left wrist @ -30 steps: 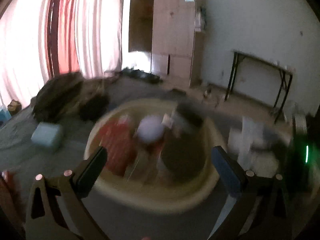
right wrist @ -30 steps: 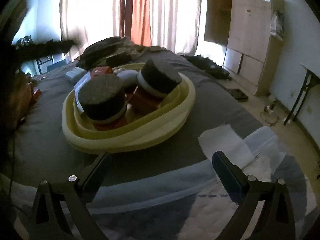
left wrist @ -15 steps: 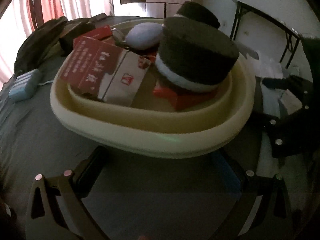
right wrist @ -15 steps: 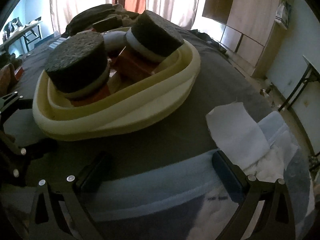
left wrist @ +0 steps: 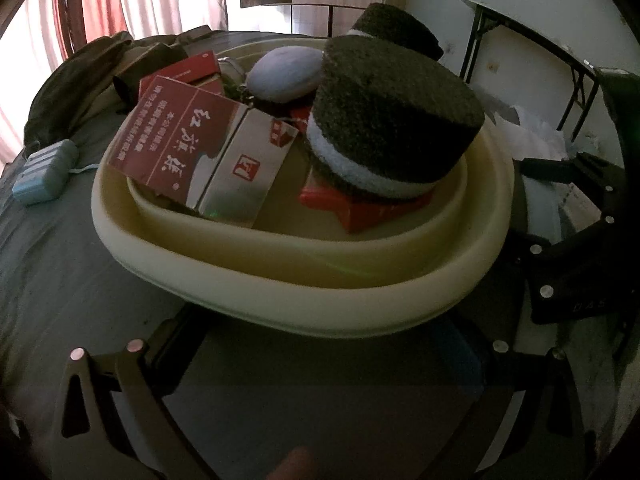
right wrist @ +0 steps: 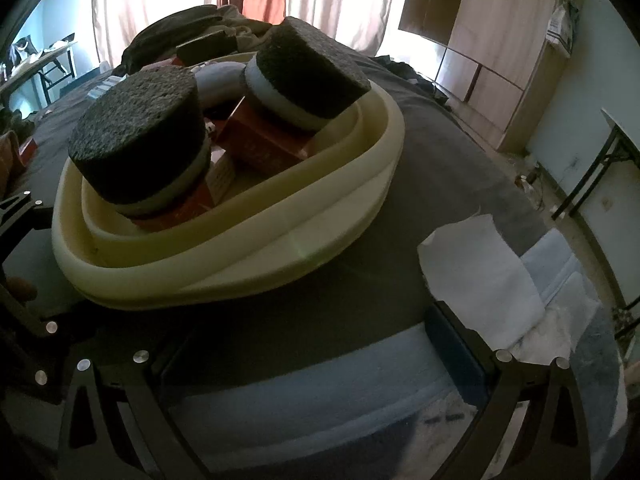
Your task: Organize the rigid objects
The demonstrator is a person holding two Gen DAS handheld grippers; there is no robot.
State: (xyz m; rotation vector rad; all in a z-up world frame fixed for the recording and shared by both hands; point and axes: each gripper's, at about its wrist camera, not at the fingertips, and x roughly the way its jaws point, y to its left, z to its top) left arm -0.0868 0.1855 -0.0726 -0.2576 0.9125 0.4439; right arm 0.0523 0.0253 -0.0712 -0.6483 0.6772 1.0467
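A: that cream oval plastic basin (left wrist: 304,296) looks smooth, kinda matt?
B: yep. The dark round sponge pucks (left wrist: 396,108) are coarse and rough, and the red-and-white cardboard carton (left wrist: 200,152) has a slight sheen.

**Black frames, blue pads**

Left gripper (left wrist: 320,344): black cut-out frame, triangular slots, round silver screws, blue pad on one finger. Right gripper (right wrist: 320,344): same black frame, silver screws, blue pad (right wrist: 454,354). A bit of skin shows at bottom edge.
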